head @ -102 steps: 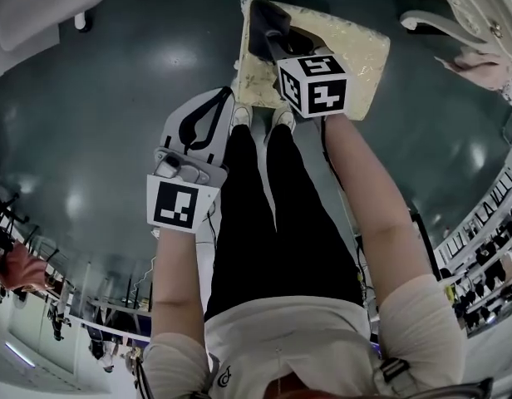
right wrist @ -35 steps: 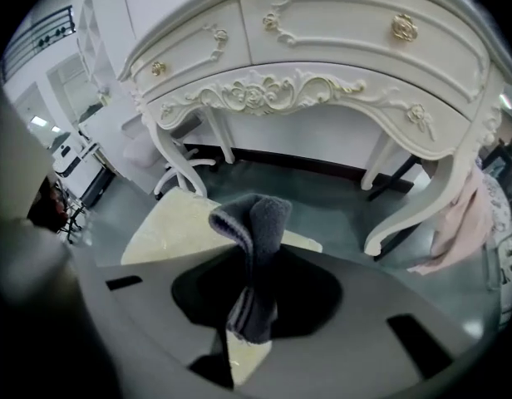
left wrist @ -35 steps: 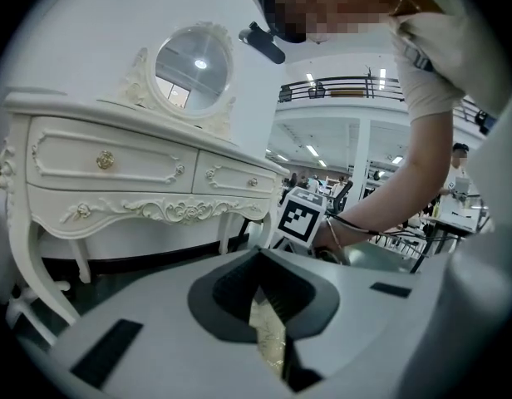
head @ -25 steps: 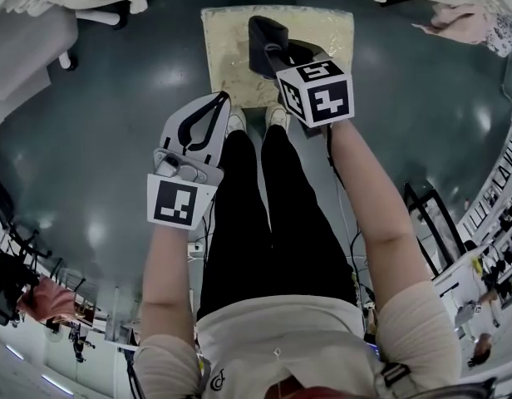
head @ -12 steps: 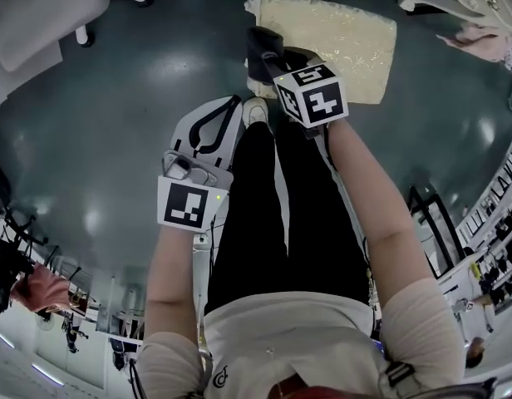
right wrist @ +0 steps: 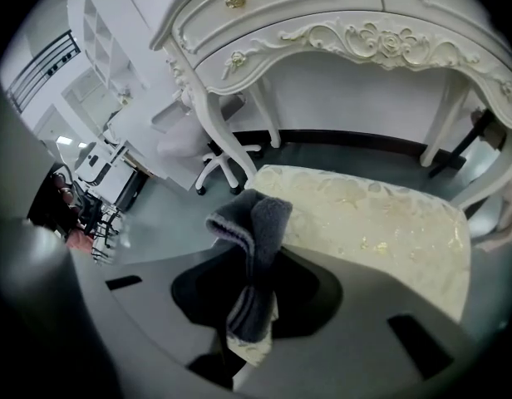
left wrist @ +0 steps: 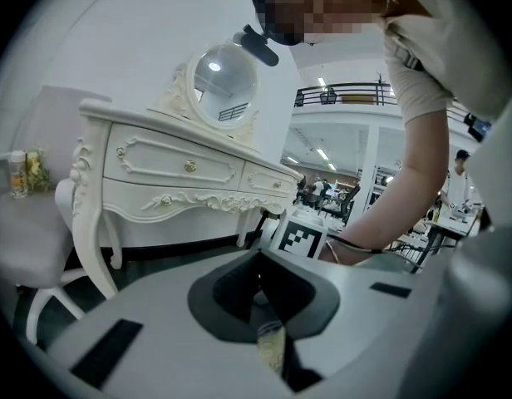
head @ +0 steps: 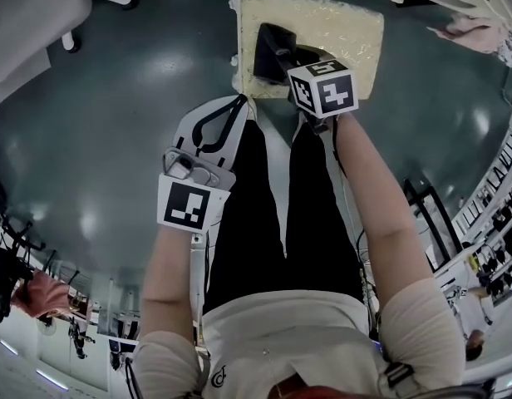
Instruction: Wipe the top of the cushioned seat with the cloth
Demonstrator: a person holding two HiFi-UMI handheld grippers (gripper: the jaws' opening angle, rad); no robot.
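Poised to start wiping.
Head view: right gripper (head: 277, 52) holds the dark cloth (head: 268, 44) above the near edge of the cushioned seat (head: 347, 19). Left gripper view: left gripper (left wrist: 260, 293) jaws together, empty. Right gripper view: jaws clamp the cloth; best lowered flat, then swept edge to edge.

cushioned seat (head: 347, 23) partly behind right gripper (head: 275, 55), dressing table (right wrist: 322, 32) cropped

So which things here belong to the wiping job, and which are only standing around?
For the job:
cloth, gripped in the right claw
cushioned seat

Just around:
white dressing table
round mirror
swivel chair
left claw, shut and idle
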